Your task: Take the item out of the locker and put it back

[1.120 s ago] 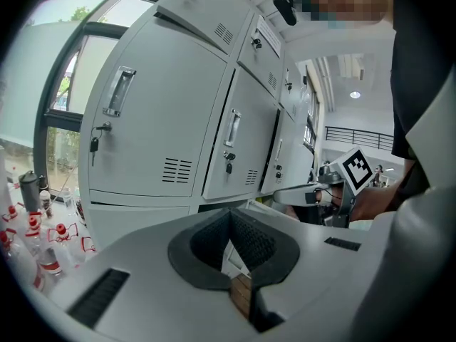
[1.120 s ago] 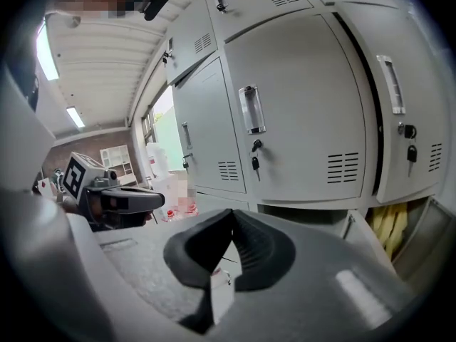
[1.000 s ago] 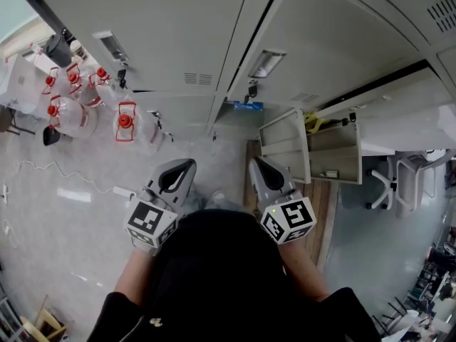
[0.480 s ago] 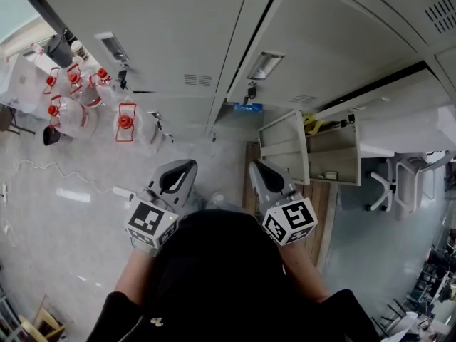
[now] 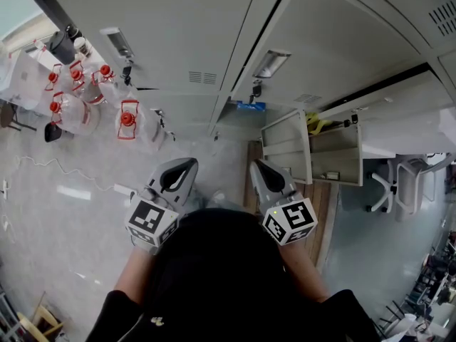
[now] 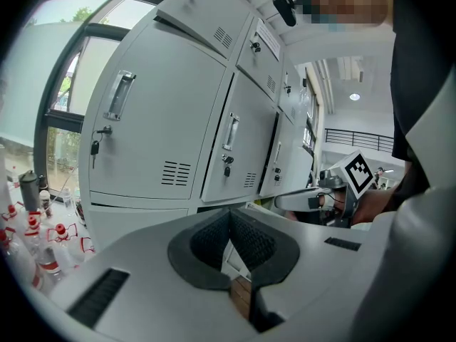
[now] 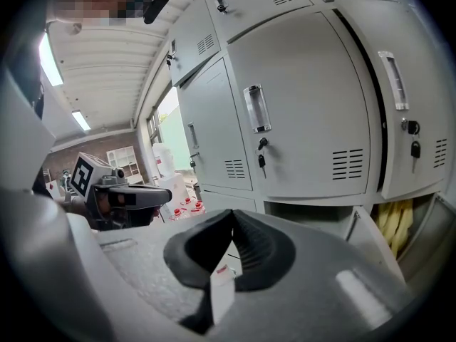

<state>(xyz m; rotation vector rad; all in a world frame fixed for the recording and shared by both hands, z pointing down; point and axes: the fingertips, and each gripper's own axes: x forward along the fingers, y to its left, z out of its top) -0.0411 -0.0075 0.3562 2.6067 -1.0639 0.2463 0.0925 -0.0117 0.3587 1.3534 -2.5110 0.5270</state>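
Item in question, a yellow bunched object (image 5: 313,123), lies inside the open bottom grey metal locker (image 5: 335,152), whose door (image 5: 285,144) is swung wide. We hold 2 grippers well apart from it: left gripper (image 5: 187,164) and right gripper (image 5: 256,164), each with jaws pressed together on nothing. Red-capped clear plastic bottles (image 5: 125,120) stand at the left.

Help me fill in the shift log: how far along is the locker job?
Done: one lower locker door stands open. In hand: nothing; left gripper and right gripper are both shut, empty, short of the lockers. Left: the yellow item sits inside that locker; whether it has already been out and back, the pictures cannot say.
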